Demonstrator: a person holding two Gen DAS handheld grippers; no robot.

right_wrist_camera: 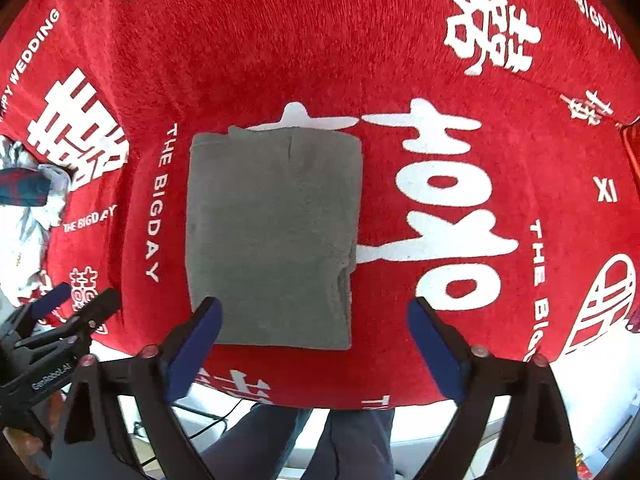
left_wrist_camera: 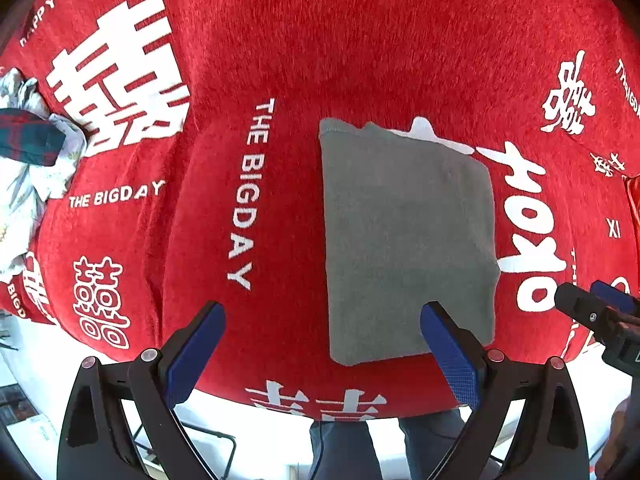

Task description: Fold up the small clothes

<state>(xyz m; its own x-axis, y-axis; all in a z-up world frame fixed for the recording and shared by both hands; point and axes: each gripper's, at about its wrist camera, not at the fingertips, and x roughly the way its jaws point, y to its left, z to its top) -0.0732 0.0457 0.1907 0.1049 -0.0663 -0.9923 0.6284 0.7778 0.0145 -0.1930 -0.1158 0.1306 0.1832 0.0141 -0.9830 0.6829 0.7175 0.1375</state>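
Two views show our grippers held above a folded grey knit garment (left_wrist_camera: 408, 240) lying flat on a red plush cloth with white lettering (left_wrist_camera: 280, 40). Left wrist view: our left gripper (left_wrist_camera: 324, 356) is spread wide and empty, near crumpled pale and plaid clothes (left_wrist_camera: 32, 152). Right wrist view: our right gripper (right_wrist_camera: 314, 350), equally wide and empty, hovers over the garment's near edge.

Grey garment (right_wrist_camera: 272, 236); red cloth (right_wrist_camera: 280, 40), white lettering; gripper pads (left_wrist_camera: 450, 356) blue.
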